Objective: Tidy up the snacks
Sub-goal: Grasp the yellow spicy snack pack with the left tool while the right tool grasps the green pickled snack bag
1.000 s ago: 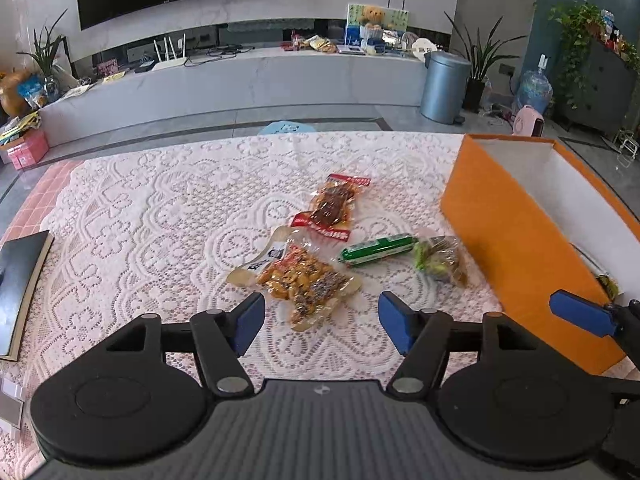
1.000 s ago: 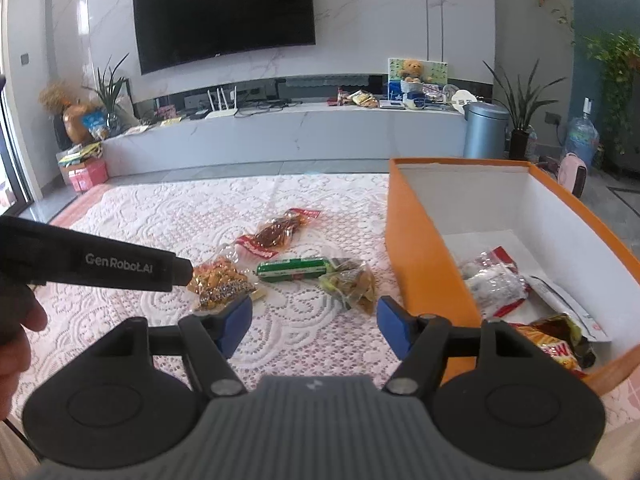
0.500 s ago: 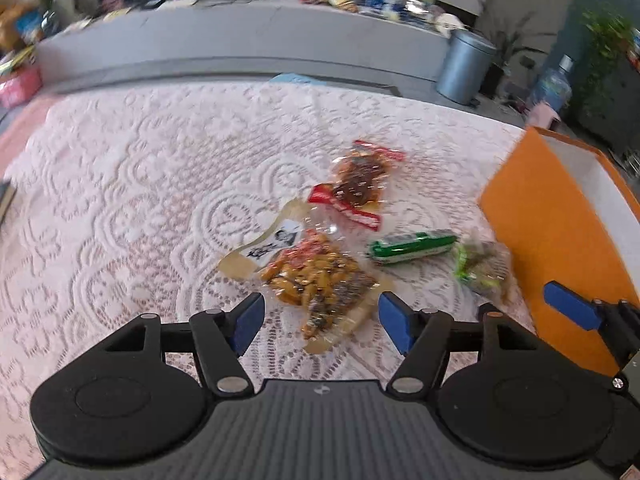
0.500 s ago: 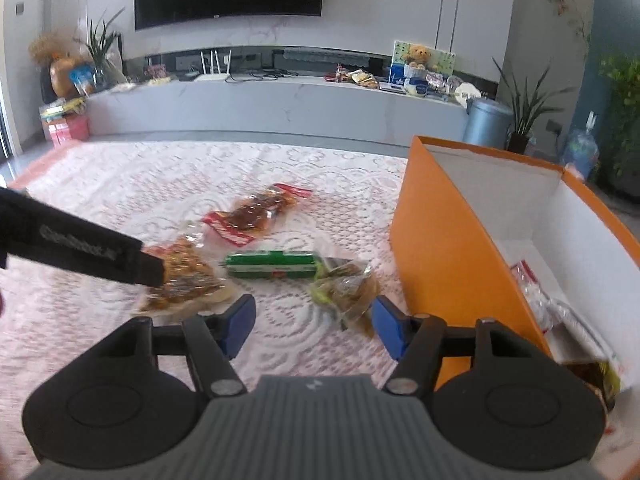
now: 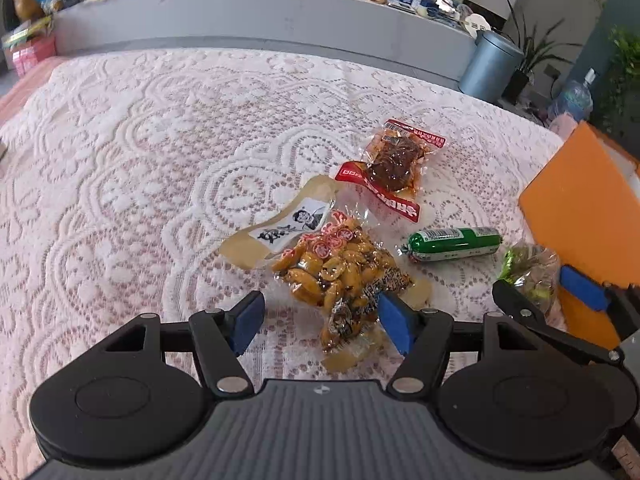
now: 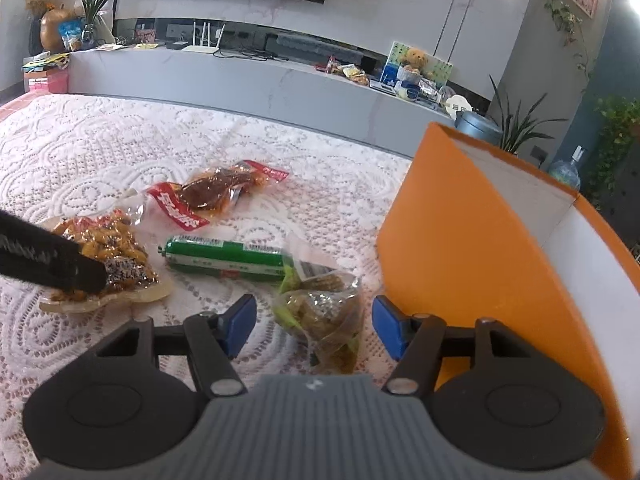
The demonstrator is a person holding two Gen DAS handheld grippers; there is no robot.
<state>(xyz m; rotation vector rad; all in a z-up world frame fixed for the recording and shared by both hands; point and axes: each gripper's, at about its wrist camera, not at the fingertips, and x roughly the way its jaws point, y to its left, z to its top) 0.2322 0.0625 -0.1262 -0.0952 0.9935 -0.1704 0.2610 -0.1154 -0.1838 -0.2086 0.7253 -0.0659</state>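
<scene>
Both your hand-held grippers have descended, jaws wide and empty: left hand-held gripper (image 5: 320,322) straddles the soft, crinkly clear bean-snack pouch (image 5: 340,276), so pinch its midsection.

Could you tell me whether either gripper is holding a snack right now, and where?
Nothing is held. The left gripper and the right gripper are both open, each straddling a packet on the table.

The tablecloth (image 5: 140,168) is patterned in white lace over a pink ground. A box (image 6: 460,248) at 3 o'clock is coloured orange outside and white inside. A sausage (image 6: 228,258) is wrapped in green with white print. A red-edged clear pack (image 5: 394,164) holds dark brown contents. A clear pack (image 5: 340,272) at 6 o'clock shows yellow-orange pieces with red-and-white discs. Blue pads (image 5: 248,316) are fitted on black fingers.
</scene>
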